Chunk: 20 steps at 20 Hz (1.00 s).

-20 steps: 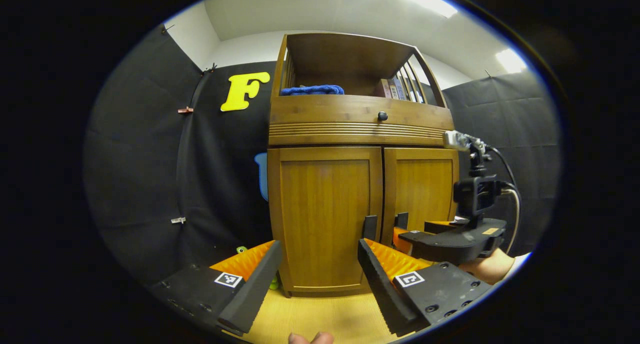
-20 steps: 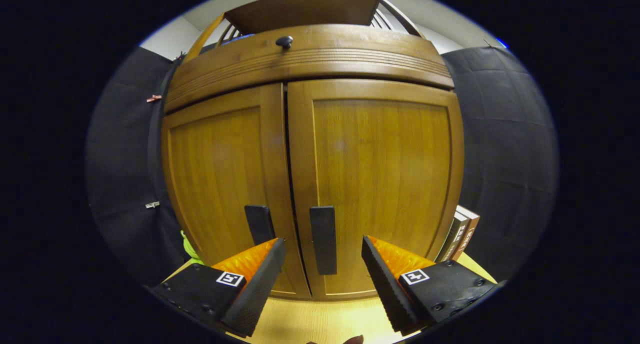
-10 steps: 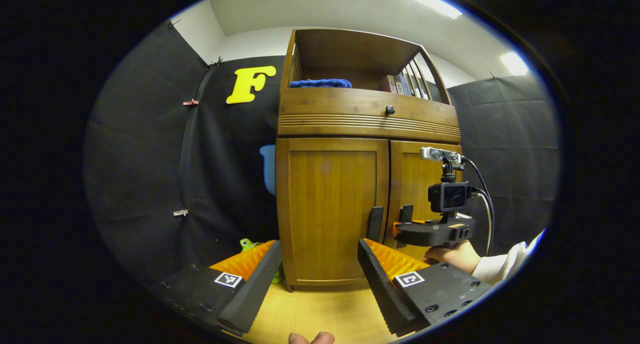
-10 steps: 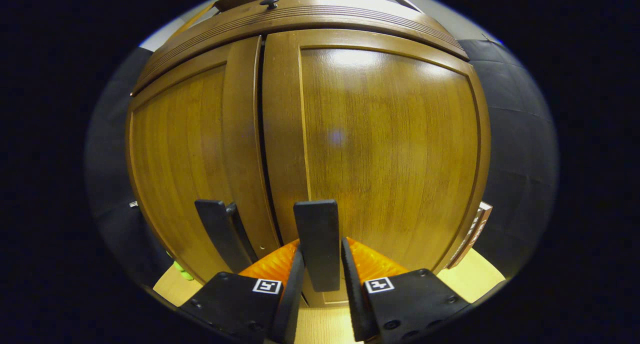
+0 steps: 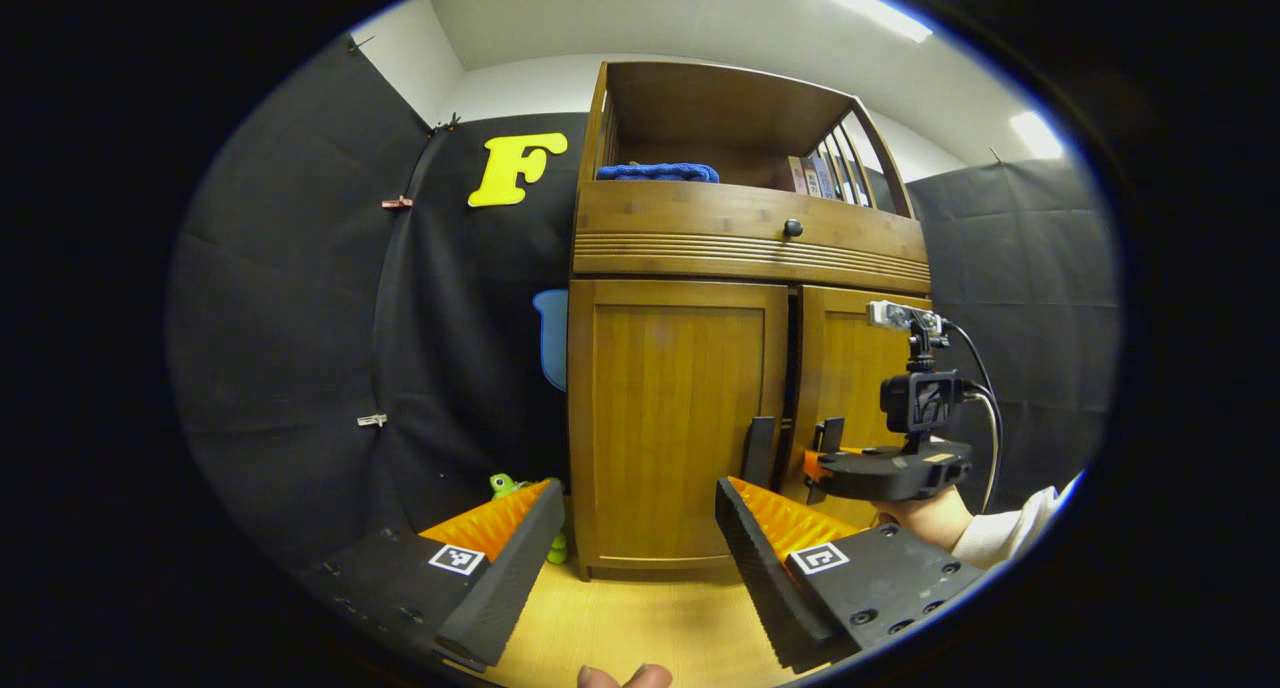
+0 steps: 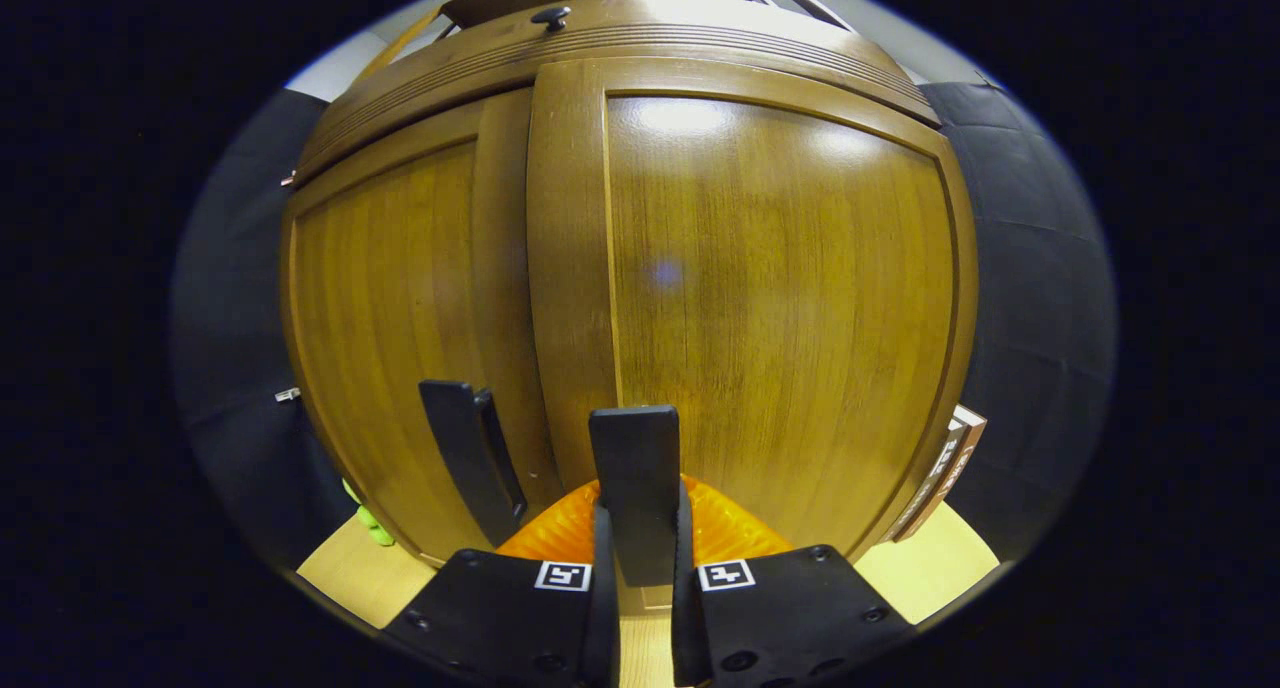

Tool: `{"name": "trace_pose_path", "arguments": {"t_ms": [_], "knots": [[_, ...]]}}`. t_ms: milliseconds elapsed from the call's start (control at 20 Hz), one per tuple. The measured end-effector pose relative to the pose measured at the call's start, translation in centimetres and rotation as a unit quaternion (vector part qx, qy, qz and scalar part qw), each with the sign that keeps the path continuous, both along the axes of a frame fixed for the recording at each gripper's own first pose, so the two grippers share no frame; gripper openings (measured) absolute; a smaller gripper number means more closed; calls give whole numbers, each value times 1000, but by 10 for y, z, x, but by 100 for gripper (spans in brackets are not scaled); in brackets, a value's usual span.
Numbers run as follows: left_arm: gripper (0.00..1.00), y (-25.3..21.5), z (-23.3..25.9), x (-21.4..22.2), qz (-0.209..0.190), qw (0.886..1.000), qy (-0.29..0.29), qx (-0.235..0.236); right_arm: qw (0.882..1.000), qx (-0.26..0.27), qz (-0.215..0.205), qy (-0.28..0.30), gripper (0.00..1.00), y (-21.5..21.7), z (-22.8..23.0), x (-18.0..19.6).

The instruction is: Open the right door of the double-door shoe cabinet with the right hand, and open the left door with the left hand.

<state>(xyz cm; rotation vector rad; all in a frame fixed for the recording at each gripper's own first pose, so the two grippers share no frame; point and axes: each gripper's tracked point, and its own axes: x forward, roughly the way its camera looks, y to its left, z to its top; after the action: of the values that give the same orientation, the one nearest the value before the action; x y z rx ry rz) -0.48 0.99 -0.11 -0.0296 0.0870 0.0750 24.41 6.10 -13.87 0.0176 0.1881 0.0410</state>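
No readable words, brands or numbers anywhere.

Only signs: square black-and-white fiducial markers, one on each finger body. Left gripper view: left marker (image 5: 458,558), right marker (image 5: 819,557). Right gripper view: left marker (image 6: 563,575), right marker (image 6: 725,574). Patterns are coded blocks, not letters.

Book spines (image 5: 815,176) on the far top shelf of the shoe cabinet (image 5: 700,248) carry print, too small to make out. Book spines (image 6: 945,468) standing at the cabinet's right side, low down, also carry lettering, blurred and unreadable.

A small tan label (image 5: 938,457) on the top of the right gripper (image 5: 826,464): nothing legible.
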Motion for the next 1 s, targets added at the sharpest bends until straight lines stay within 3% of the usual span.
{"name": "trace_pose_path", "arguments": {"t_ms": [500,1000], "knots": [[97,-35,24,-17,0,1000,-7,-17,1000,10,20,9,24,-39,8,-84],[97,-82,31,-22,-6,1000,-4,-18,1000,18,3,20,23,-106,15,-147]]}}
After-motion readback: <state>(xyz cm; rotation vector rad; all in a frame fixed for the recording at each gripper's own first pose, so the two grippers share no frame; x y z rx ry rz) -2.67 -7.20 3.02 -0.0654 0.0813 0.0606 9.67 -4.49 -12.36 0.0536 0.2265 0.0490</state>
